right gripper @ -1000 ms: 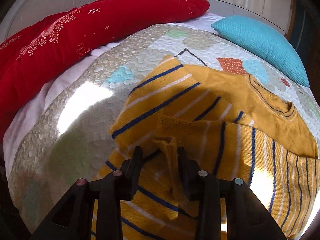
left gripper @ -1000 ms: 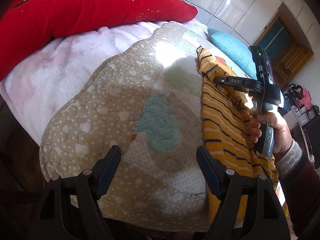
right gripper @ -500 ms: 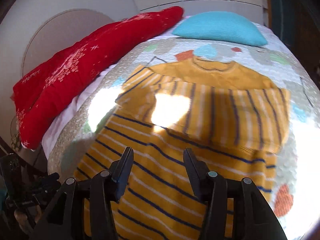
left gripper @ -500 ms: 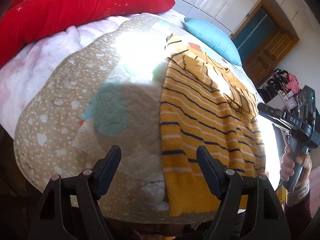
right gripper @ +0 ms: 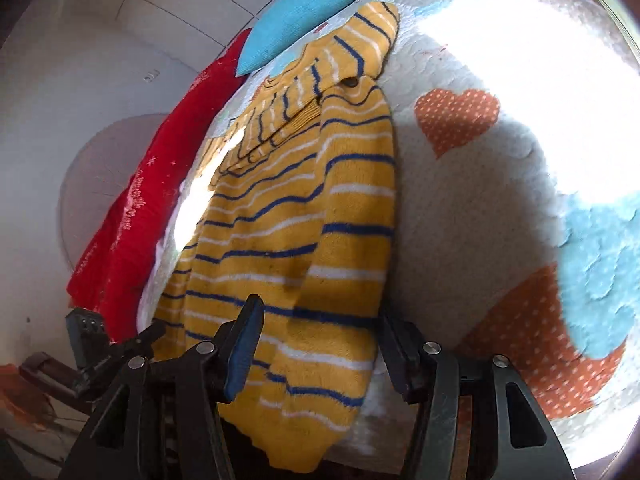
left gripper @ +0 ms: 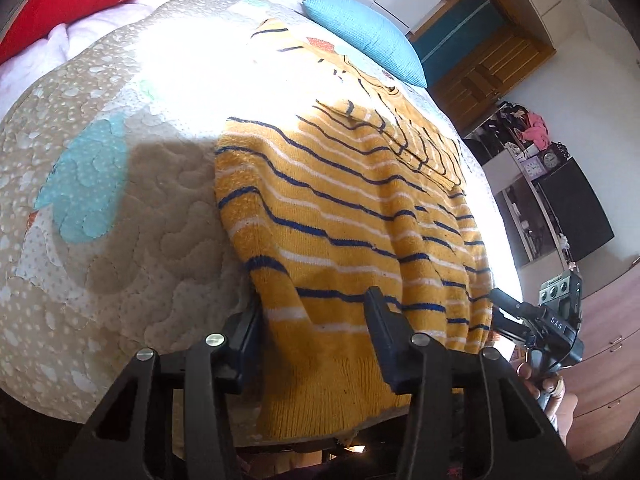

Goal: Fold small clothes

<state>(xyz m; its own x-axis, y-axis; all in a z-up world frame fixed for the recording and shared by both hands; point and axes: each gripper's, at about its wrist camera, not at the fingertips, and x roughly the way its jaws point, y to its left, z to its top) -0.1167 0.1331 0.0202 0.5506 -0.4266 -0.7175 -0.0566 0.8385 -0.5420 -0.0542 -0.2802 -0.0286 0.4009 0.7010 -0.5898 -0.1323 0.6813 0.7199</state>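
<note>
1. Swung down to the near edge of the bed (left gripper: pixel 120 280) within the last second: both tongs, now flanking the hem of the yellow striped sweater (left gripper: pixel 340 220), where a second earlier the right pair stood nipped on a sleeve fold and the left hovered over bare quilt.
2. Left tongs (left gripper: pixel 316 344) spread apart, straddling the hem's left corner; no cloth pinched as yet.
3. Right tongs (right gripper: pixel 320 344) likewise parted, astride the hem's right corner, nothing gripped.
4. Sweater spread flat on the patterned quilt, collar toward the blue pillow (left gripper: pixel 364 36), ribbed hem draped over the bed's front edge.
5. Sleeves apparently already folded across the chest, seen as a banded layer near the collar; first stage judged done.
6. Left to do, by the look of it: pinching both hem corners and carrying the bottom up toward the collar to halve the body, then perhaps a final tidy.
7. Red cushion (right gripper: pixel 132 220) lying along the far side, well apart from the work.
</note>
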